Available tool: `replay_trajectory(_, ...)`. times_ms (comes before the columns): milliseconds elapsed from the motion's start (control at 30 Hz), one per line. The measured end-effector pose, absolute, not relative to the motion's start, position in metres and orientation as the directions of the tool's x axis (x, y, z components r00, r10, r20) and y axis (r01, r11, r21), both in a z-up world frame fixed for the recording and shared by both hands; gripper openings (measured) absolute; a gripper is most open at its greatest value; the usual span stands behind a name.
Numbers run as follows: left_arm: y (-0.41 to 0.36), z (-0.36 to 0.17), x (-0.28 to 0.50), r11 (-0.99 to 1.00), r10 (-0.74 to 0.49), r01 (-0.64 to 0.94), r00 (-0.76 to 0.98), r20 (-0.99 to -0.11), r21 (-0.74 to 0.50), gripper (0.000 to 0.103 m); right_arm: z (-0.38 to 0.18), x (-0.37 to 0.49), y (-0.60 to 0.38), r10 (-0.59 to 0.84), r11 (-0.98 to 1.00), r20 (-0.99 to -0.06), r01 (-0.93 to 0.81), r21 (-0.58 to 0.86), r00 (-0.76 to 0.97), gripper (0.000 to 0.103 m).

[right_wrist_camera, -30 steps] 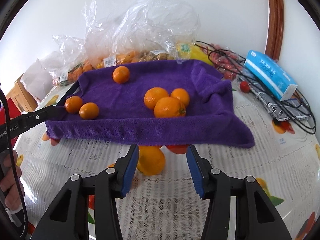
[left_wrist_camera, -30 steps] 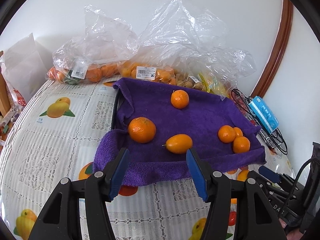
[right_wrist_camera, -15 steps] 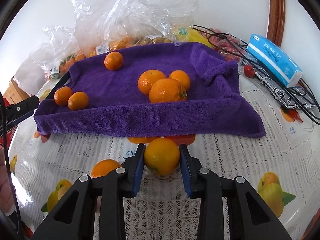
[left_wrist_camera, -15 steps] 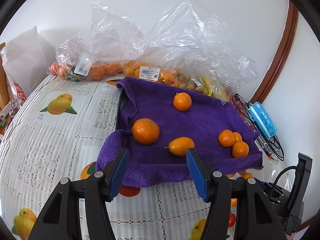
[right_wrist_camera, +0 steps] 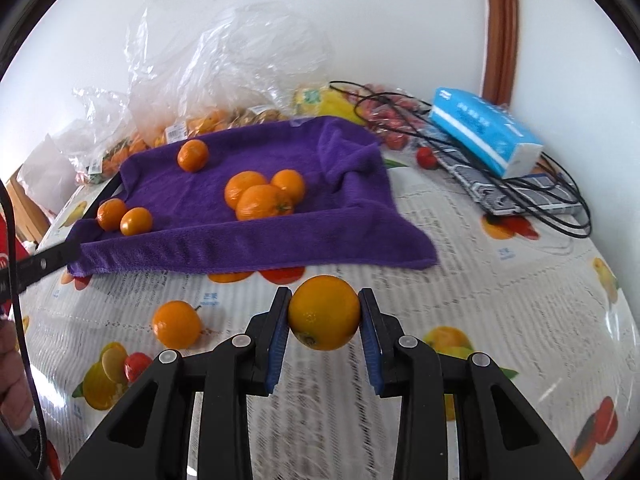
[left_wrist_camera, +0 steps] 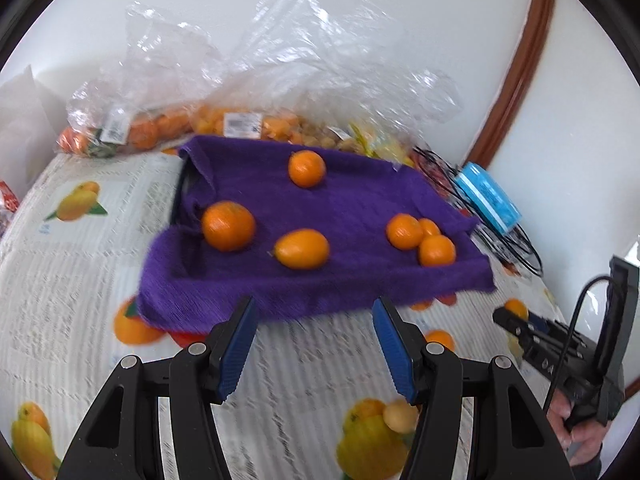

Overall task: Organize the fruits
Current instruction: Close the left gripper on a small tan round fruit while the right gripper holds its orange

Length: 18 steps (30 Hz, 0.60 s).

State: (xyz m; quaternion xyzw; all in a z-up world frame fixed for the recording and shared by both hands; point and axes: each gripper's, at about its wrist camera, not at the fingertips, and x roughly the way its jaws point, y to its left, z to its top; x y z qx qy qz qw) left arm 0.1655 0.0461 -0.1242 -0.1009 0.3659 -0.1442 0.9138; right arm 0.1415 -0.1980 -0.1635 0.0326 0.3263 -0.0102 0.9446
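Observation:
My right gripper [right_wrist_camera: 324, 308] is shut on an orange [right_wrist_camera: 324, 313] and holds it above the table, in front of the purple towel [right_wrist_camera: 256, 236]. The towel carries several oranges: a cluster of three [right_wrist_camera: 262, 196], a pair at its left edge [right_wrist_camera: 124, 216] and one at the back [right_wrist_camera: 193, 155]. Another orange [right_wrist_camera: 177, 324] lies loose on the tablecloth left of my right gripper. My left gripper [left_wrist_camera: 312, 344] is open and empty, in front of the towel's [left_wrist_camera: 320, 280] near edge. My right gripper [left_wrist_camera: 516, 316] with its orange also shows in the left wrist view.
Clear plastic bags of fruit [left_wrist_camera: 248, 120] lie behind the towel against the wall. A blue tissue pack [right_wrist_camera: 484, 132], black cables [right_wrist_camera: 540, 208] and a remote sit at the right. The tablecloth [right_wrist_camera: 480, 300] has printed fruit pictures.
My right gripper closed on the loose orange in front of the towel and has lifted it off the table. My left gripper pulled back slightly and stays open.

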Motion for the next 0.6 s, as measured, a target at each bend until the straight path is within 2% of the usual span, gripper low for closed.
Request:
replay_trajectory(367, 0.004, -0.146, 0.125, 0.922, -0.387, 0.277, 0.611, -0.691, -0.271, 0.055, -0.167, 0.112, -0.223, -0.01, 0.993, -0.613, 0.079, 0.085, 0.79, 0.034)
replay_trajectory(533, -0.005, -0.154, 0.126, 0.936, -0.349, 0.261, 0.594, -0.725, -0.237, 0.042, -0.171, 0.104, -0.23, -0.006, 0.991, -0.613, 0.088, 0.104, 0.79, 0.034)
replay_trajectory(600, -0.006, -0.157, 0.128, 0.936, -0.349, 0.26, 0.58, -0.736, -0.239, 0.041, -0.172, 0.103, -0.23, -0.006, 0.991, -0.613, 0.089, 0.104, 0.79, 0.034)
